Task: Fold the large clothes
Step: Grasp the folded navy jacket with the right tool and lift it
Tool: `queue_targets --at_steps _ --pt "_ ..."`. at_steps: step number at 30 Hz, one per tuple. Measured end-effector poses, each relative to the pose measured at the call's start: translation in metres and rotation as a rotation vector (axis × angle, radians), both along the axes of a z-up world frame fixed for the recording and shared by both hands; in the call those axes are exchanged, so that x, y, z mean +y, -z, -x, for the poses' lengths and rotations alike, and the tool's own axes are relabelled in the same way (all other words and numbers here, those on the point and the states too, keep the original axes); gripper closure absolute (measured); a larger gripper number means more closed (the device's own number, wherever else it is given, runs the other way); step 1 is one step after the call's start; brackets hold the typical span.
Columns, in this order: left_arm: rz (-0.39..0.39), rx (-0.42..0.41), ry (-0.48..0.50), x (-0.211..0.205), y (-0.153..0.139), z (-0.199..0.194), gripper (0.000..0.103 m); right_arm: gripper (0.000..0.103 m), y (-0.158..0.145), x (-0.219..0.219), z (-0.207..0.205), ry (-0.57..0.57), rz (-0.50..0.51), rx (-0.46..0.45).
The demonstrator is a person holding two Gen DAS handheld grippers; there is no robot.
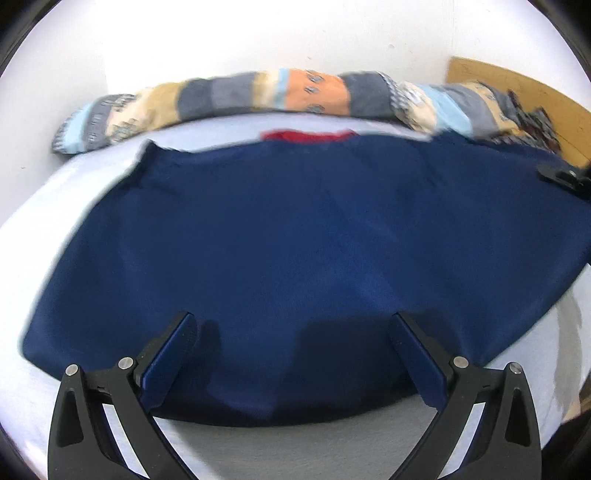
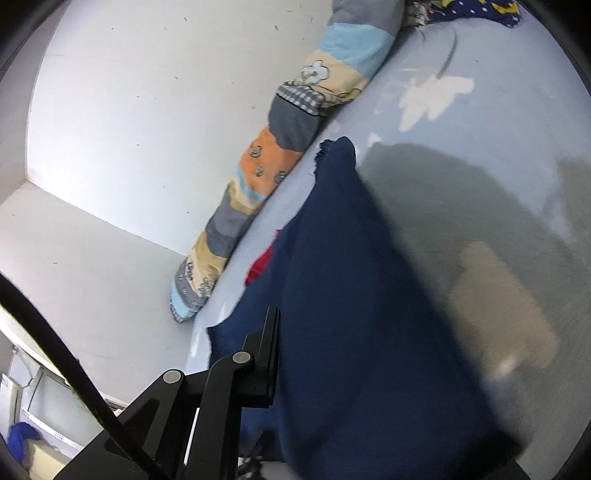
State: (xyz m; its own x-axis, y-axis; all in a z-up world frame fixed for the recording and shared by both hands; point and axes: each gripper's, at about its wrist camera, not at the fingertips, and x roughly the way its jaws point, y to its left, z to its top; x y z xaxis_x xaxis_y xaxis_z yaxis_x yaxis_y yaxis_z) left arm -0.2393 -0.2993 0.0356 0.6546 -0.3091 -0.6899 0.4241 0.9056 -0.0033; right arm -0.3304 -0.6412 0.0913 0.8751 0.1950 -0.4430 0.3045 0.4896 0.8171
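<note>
- Mostly pale, the bed sheet (image 1: 66,206) carries a navy garment (image 1: 295,240) spread flat, a strip of red (image 1: 306,136) showing at its far edge
- Along the white wall (image 1: 258,33) lies a long patchwork bolster (image 1: 258,96); a brown board (image 1: 517,92) stands at the far right corner
- Left tool (image 1: 293,332) hangs with its jaws wide apart above the garment's near hem, gripping nothing
- Right tool (image 2: 275,354) is closed on a fold of the navy cloth, which drapes up over it and hides one finger
- Sunlit patch (image 2: 432,96) on the sheet beyond
</note>
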Motion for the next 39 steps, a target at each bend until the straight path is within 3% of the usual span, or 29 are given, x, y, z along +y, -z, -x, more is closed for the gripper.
queue_targets --at_steps 6,11,17,23,27,30,33,36,39 --pt "-0.025 -0.075 -0.062 0.042 -0.050 -0.026 0.000 0.083 -0.033 0.031 -0.018 -0.017 0.057 0.025" --pt "0.046 -0.067 -0.121 0.089 -0.078 -0.058 0.000 0.083 -0.060 0.069 -0.044 -0.053 0.094 0.048" --pt "0.085 -0.160 -0.321 0.174 -0.120 -0.080 0.000 0.083 -0.078 0.143 -0.099 -0.158 0.171 0.080" --pt "0.146 -0.140 -0.517 0.254 -0.124 -0.085 0.000 0.082 -0.054 0.259 -0.152 -0.317 0.307 0.102" --pt "0.131 -0.109 -0.548 0.269 -0.119 -0.087 0.000 0.083 -0.002 0.345 -0.181 -0.465 0.396 0.162" --pt "0.122 -0.093 -0.548 0.267 -0.116 -0.089 0.000 0.082 0.039 0.384 -0.184 -0.524 0.514 0.221" --pt "0.125 -0.087 -0.545 0.265 -0.116 -0.088 0.000 0.083 0.039 0.384 -0.182 -0.520 0.541 0.199" --pt "0.124 -0.091 -0.558 0.264 -0.118 -0.088 0.000 0.083 0.022 0.377 -0.178 -0.509 0.486 0.154" --pt "0.135 -0.089 -0.553 0.262 -0.118 -0.088 0.000 0.083 0.006 0.396 -0.169 -0.546 0.632 0.122"
